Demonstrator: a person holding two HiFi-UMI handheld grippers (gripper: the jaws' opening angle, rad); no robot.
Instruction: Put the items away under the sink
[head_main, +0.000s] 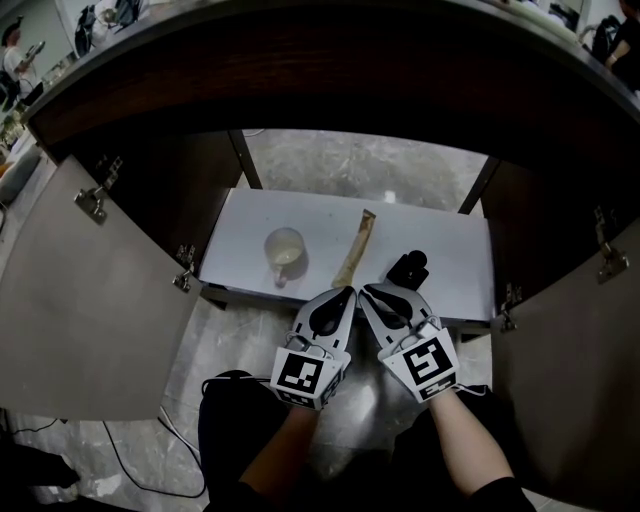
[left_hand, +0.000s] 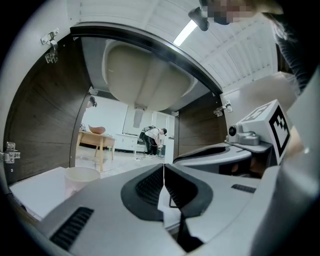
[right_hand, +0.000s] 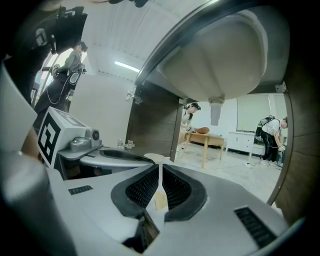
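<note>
Mug (head_main: 284, 250) and wooden spatula (head_main: 356, 248) were found on the white cabinet floor (head_main: 450, 255) under the sink basin (left_hand: 145, 75). The mug was stood upright at the left, and the spatula was laid flat beside it with its narrow end toward the grippers.

The mug was judged stiff, smooth and breakable, best pinched at the rim or handle and set down gently. The spatula was judged light and rigid but awkward to lift off a flat board, so its near end would be the place taken.

The left gripper (head_main: 349, 292) was seen fully closed with nothing in it. The right gripper (head_main: 365, 290) stood almost closed, with only a pale sliver showing in the slit, and no grip on the spatula could be confirmed. Both tips were held at the floor's front edge.

Room was left at the right of the floor, beside a black object (head_main: 408, 268) that could not be identified. The open doors (head_main: 90, 300) and the basin overhead were judged the limits to be minded.
</note>
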